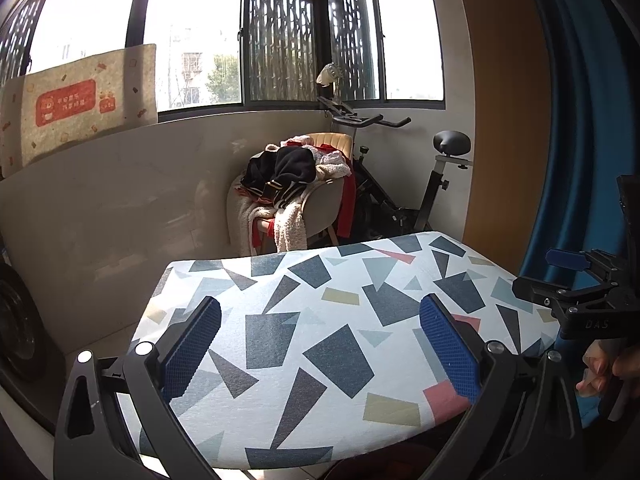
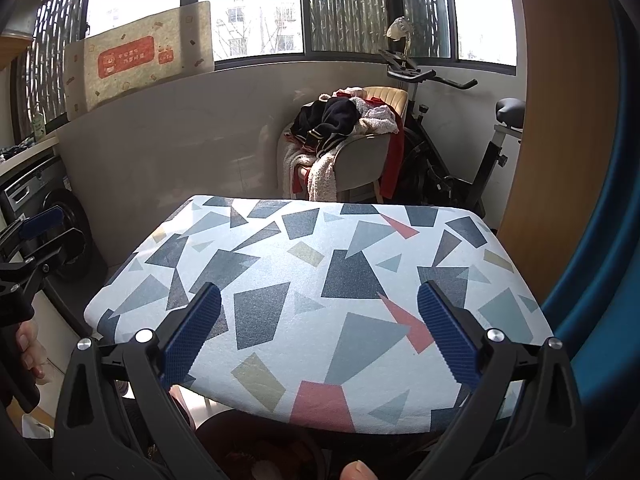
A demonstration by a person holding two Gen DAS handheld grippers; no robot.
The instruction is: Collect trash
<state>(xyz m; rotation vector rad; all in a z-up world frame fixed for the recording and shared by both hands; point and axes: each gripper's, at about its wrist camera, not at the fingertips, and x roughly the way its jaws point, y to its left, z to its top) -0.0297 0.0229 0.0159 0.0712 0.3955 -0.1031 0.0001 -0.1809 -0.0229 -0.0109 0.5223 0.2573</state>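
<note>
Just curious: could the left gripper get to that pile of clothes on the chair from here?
Probably not: the left gripper, fingers open, hovers over the patterned board, which lies between it and the clothes pile.

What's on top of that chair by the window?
A heap of clothes covers the chair: dark, red and fluffy cream pieces, some hanging over the front. The seat underneath is hidden.

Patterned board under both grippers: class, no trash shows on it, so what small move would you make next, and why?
Probably tilt the left gripper and the right gripper down or aside to search. Both have their jaws wide open with nothing between them, over the patterned board, which shows only its print. No trash appears in either view, so looking comes before reaching.
</note>
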